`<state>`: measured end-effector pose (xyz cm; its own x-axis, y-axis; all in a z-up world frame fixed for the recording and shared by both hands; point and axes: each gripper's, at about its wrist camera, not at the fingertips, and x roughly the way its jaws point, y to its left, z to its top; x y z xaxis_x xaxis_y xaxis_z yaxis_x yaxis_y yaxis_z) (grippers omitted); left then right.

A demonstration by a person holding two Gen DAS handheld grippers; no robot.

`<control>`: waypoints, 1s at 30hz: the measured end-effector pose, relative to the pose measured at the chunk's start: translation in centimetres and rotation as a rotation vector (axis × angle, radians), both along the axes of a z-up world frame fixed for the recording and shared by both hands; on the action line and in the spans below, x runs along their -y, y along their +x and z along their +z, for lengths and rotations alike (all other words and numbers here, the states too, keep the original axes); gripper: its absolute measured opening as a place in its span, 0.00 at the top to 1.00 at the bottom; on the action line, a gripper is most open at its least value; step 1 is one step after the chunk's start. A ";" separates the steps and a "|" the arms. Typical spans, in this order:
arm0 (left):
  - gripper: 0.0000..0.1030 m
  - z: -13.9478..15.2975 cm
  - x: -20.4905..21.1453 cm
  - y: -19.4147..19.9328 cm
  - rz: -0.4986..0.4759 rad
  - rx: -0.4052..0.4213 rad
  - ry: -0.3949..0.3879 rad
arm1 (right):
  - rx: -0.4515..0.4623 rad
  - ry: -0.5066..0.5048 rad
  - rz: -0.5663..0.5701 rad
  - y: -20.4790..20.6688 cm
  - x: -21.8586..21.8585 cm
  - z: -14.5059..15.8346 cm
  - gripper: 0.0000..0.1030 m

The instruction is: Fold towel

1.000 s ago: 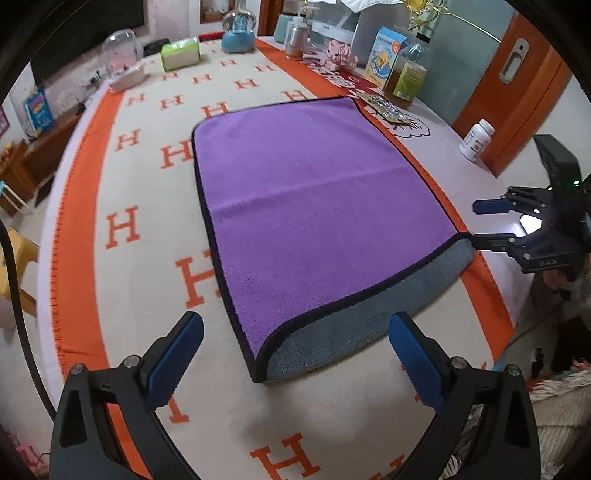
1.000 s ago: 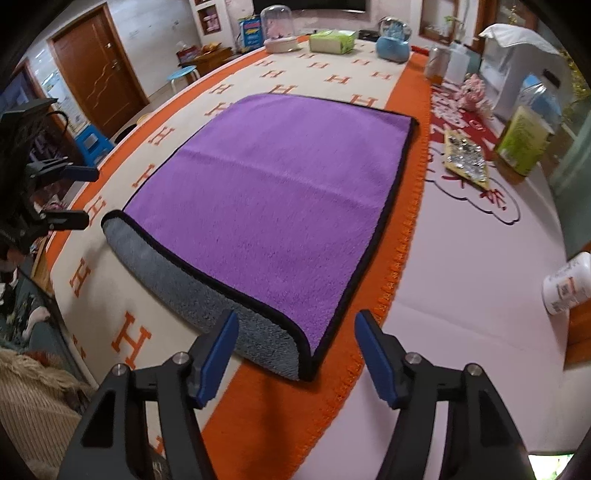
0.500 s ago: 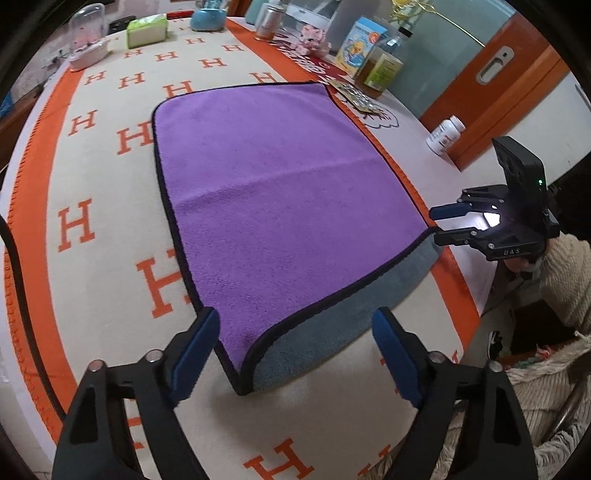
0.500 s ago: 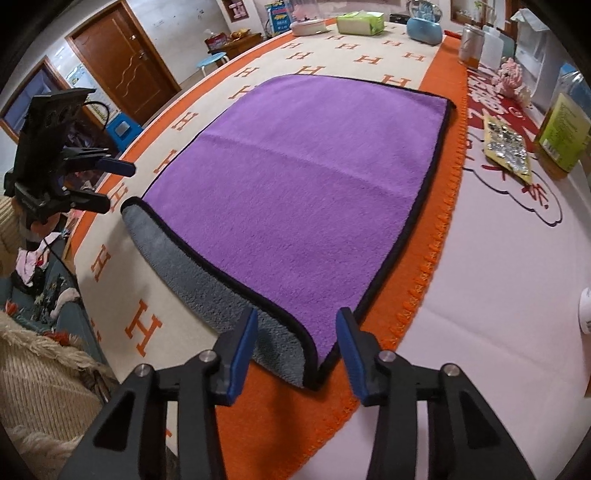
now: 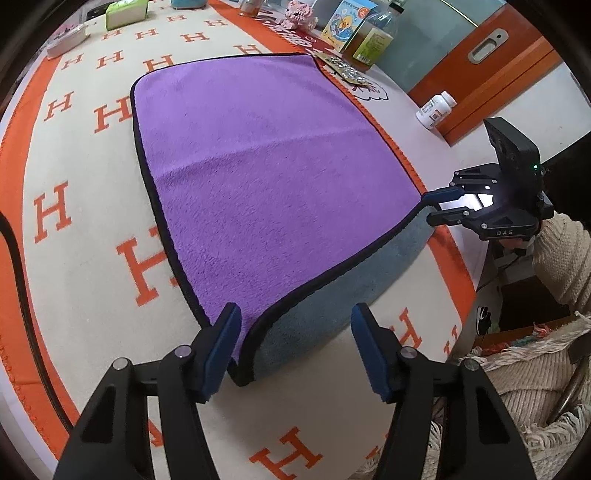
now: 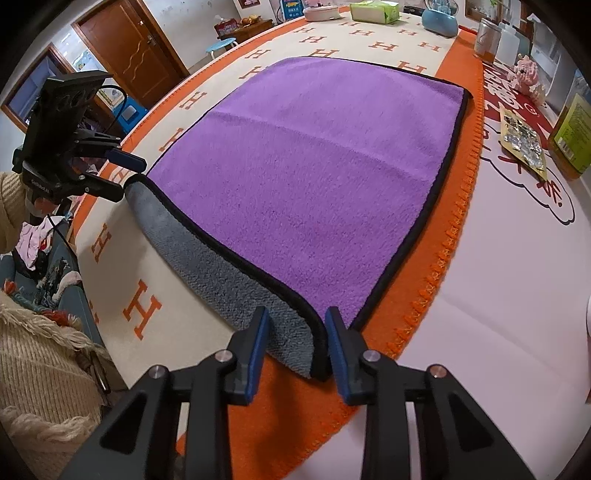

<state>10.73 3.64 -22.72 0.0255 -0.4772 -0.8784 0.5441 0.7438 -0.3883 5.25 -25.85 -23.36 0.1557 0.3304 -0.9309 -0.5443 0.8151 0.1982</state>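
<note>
A purple towel [image 5: 266,177] with black trim and a grey underside lies flat on the table, also in the right wrist view [image 6: 325,170]. Its near edge is folded so a grey band [image 5: 332,302] shows. My left gripper [image 5: 295,343] is open, its fingers on either side of the near left corner. My right gripper [image 6: 295,339] is partly closed, its blue pads astride the near right corner, with a gap still showing. From the left wrist view the right gripper [image 5: 432,208] sits at that corner.
The table wears a cream and orange cloth with H marks [image 5: 51,214]. A white pill bottle [image 5: 436,109], a foil packet [image 6: 522,142], bottles and boxes [image 5: 373,42] line the right side. A tissue box [image 6: 375,11] stands at the far end.
Both grippers moved forward onto the towel's near corners. The right gripper's fingers narrowed around its corner; the left stayed wide open.
</note>
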 end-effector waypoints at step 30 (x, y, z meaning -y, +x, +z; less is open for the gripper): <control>0.82 -1.4 -0.5 -0.4 -0.044 -0.027 0.114 | 0.052 -0.050 -0.001 -0.2 0.0 0.0 0.94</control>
<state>10.34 4.13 -24.12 -0.0182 -0.3747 -0.9269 0.5676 0.7594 -0.3181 5.08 -25.88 -23.36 0.2051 0.2832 -0.9369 -0.5516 0.8242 0.1283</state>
